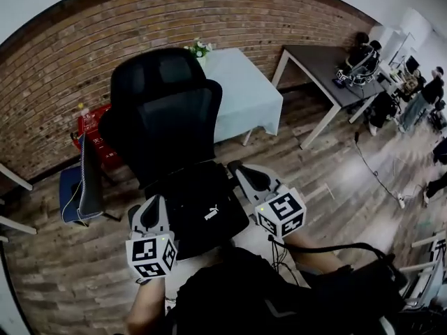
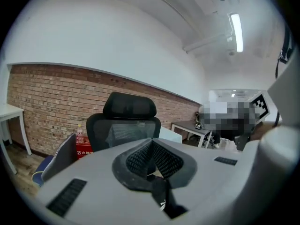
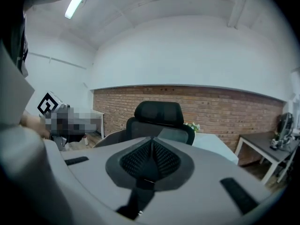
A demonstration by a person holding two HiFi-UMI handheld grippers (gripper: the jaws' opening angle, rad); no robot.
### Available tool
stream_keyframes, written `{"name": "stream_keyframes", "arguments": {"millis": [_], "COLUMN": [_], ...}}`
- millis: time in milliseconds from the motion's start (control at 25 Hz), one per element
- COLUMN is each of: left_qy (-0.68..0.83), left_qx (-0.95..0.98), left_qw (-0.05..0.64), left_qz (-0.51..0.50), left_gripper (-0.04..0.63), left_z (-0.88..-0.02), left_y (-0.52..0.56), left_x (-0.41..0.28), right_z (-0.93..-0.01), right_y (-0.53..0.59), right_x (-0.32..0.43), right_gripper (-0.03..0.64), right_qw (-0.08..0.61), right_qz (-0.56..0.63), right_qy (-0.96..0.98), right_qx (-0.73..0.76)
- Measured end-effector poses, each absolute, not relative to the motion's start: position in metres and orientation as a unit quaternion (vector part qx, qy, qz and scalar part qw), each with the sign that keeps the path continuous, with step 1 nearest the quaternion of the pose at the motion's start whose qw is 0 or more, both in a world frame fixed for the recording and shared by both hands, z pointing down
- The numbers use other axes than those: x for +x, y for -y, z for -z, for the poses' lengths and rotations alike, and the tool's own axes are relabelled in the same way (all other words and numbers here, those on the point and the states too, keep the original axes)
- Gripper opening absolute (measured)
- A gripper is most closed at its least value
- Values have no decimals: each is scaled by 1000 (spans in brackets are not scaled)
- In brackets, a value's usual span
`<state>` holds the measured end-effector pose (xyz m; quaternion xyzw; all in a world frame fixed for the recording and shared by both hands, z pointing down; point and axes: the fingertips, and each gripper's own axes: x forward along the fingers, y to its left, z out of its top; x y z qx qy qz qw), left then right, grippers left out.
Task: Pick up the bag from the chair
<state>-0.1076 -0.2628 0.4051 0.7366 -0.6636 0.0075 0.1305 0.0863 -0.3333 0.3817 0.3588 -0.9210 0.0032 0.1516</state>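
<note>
Approach step; no grasp yet. Black fabric bag (image 1: 202, 211) with white logo lies on seat of black mesh office chair (image 1: 167, 110). Left tongs (image 1: 154, 202) at bag's 9 o'clock edge, right tongs (image 1: 235, 165) at 2 o'clock, both pressed together, empty. Next, likely: spread tongs, pinch bag edge.

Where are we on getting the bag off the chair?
Done: the left gripper and right gripper are at the office chair, one on each side of the black bag. In hand: nothing, since both sets of jaws are shut and empty. Left: the bag lies on the seat, so the jaws need to open, grip it and lift it.
</note>
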Motion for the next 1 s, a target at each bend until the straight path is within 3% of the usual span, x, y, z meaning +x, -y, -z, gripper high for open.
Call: {"name": "stream_keyframes", "arguments": {"millis": [360, 400, 520, 920, 1000], "left_qy": [683, 683, 684, 663, 643], "left_qx": [711, 711, 708, 703, 709], "left_qw": [149, 150, 153, 205, 220], "left_qz": [-72, -76, -85, -157, -188], "left_gripper": [11, 11, 11, 12, 55], "left_z": [-441, -446, -462, -525, -549], "left_y": [314, 318, 330, 361, 360], "left_x": [-93, -90, -88, -110, -111], "right_z": [-402, -405, -423, -498, -517], "right_y": [394, 399, 409, 448, 446], "right_x": [88, 87, 79, 38, 32], "right_gripper": [14, 27, 152, 187, 199], "right_qw": [160, 161, 171, 234, 252], "right_qz": [-5, -5, -12, -35, -49], "right_qy": [949, 952, 960, 960, 956], "right_qx": [271, 261, 221, 149, 139]}}
